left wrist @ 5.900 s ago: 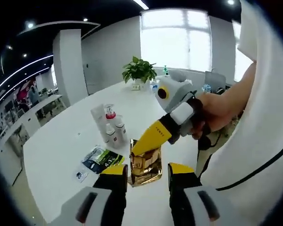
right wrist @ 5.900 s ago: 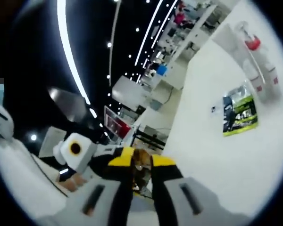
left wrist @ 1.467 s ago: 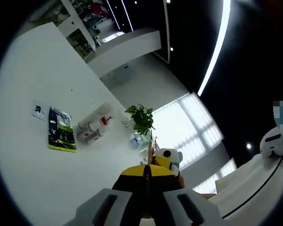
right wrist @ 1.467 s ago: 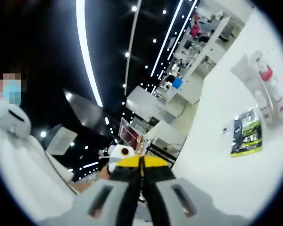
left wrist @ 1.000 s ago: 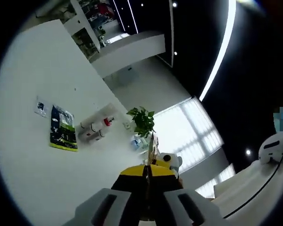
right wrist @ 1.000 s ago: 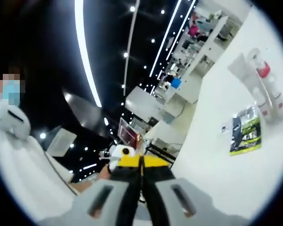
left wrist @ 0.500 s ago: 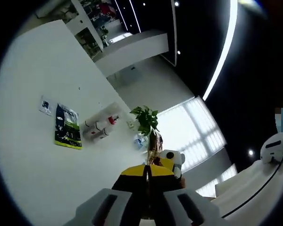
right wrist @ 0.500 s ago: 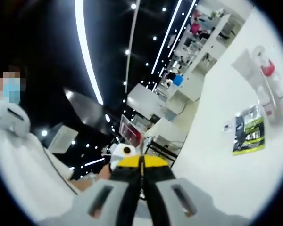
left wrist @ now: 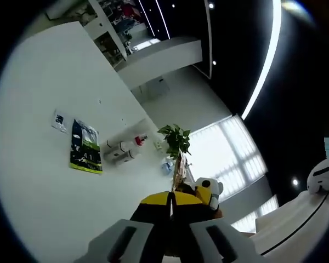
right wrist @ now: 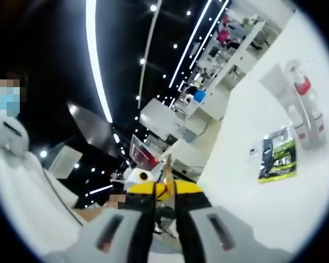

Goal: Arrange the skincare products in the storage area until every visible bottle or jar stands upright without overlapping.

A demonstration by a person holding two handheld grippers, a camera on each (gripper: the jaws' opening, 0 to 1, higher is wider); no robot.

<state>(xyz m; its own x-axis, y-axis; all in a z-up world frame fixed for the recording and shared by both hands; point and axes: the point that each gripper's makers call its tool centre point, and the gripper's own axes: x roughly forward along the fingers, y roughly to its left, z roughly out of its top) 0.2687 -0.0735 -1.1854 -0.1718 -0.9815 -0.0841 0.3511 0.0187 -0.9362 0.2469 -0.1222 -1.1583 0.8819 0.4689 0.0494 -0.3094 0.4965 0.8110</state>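
several white skincare bottles (left wrist: 120, 152), one red-capped, stand grouped on the white table (left wrist: 38, 98) beside a flat green-black sachet (left wrist: 85, 154). both grippers, left (left wrist: 171, 198) and right (right wrist: 165, 189), pinch a thin gold foil pouch (left wrist: 179, 174) aloft; it seems unplaced.

A wide, glossy white desk (left wrist: 38, 109) stretches across an open-plan office with a black ceiling crossed by a long curved white light strip (left wrist: 261, 66) and small round spotlights (right wrist: 179, 45). A leafy green potted plant (left wrist: 176, 139) stands at the desk's far end before a large bright window (left wrist: 230, 159). Beyond the desk, white shelving units (right wrist: 242, 30) line the room.
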